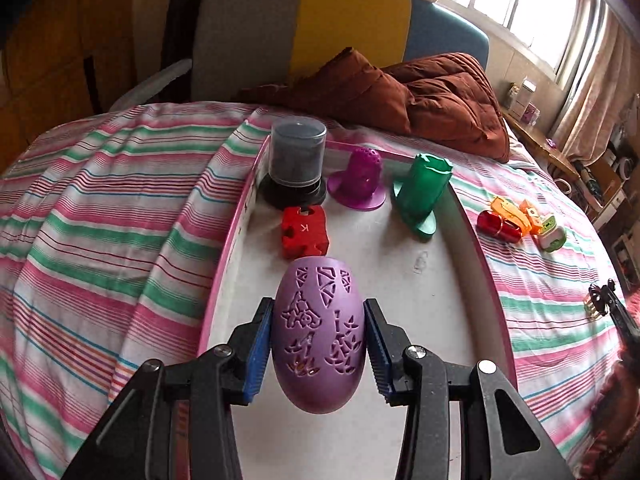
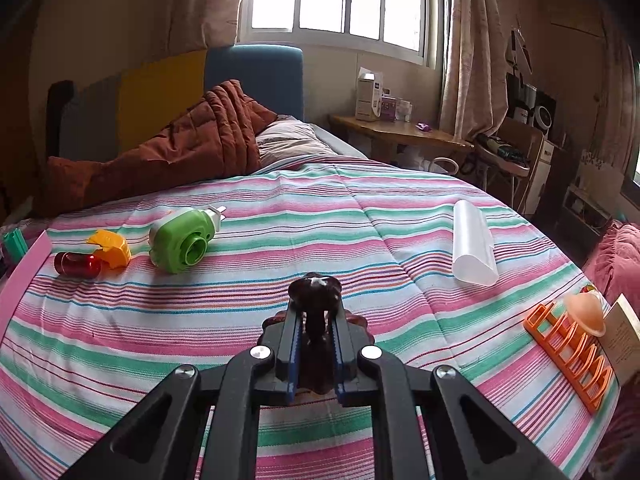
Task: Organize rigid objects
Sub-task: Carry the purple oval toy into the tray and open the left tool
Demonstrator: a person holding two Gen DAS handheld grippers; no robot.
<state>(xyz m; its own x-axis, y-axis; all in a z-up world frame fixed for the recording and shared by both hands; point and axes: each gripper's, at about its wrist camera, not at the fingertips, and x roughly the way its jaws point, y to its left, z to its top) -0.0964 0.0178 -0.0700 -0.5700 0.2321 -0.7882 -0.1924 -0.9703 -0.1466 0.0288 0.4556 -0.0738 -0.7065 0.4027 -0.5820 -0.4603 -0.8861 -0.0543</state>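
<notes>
The left gripper (image 1: 319,344) was clamped on a purple egg-shaped shell (image 1: 319,334) with cut-out patterns, the blue pads pressed against its two long sides so that the rounded body could not roll out. It was held above the near part of a white tray (image 1: 460,280) with a pink rim, which lay on the striped bed (image 1: 100,200); the tray was judged to be the collecting place. At its far end a clear-domed black canister (image 1: 298,160), a magenta perforated cone (image 1: 360,180) and a green cylinder on a flange (image 1: 424,192) stood in a row, with a red block (image 1: 304,236) just nearer, beside the canister. The bare stretch in the near half was probably why the egg was carried there

The right gripper (image 2: 316,332) was closed tight on a dark brown carved piece (image 2: 315,292), pinched at its narrow waist with the knob end beyond the fingertips; it could not be told whether the piece rested on the bed. Held at the neck, it was kept from slipping forward

Right of the tray on the bedsheet, unsorted things lay close together: a red metallic cylinder (image 2: 78,265), an orange part (image 2: 112,249) touching it and a green-and-white plug-in device (image 2: 182,242). A white tube (image 2: 472,246) and an orange rack (image 2: 568,356) lay further right, well apart
</notes>
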